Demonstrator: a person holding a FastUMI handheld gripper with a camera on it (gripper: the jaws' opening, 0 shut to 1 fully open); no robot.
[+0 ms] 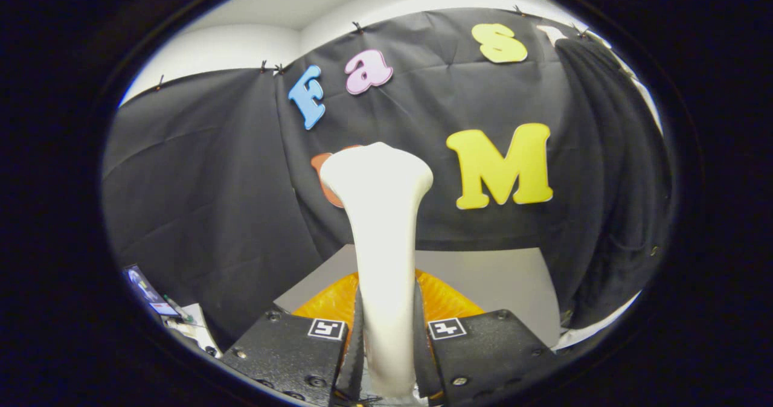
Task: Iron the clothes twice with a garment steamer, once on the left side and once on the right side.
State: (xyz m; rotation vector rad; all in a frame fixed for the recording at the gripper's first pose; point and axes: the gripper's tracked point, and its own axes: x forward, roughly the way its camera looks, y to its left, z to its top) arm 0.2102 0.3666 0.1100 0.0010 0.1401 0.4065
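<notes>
Between its nearly closed fingers, the tool (386, 340) grasps the upright white garment steamer (381, 226) above the orange clothes (329, 301).

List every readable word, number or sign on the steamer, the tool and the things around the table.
White steamer, clamped by both fingers of the tool: no text.
Square markers on the tool: coded patterns, no words.
Orange cloth under the steamer: none.
Small screen beside the table: too small to read.

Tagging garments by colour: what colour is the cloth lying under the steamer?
Orange cloth, best in the gripper view; the tongs are shut on the white steamer.
</notes>
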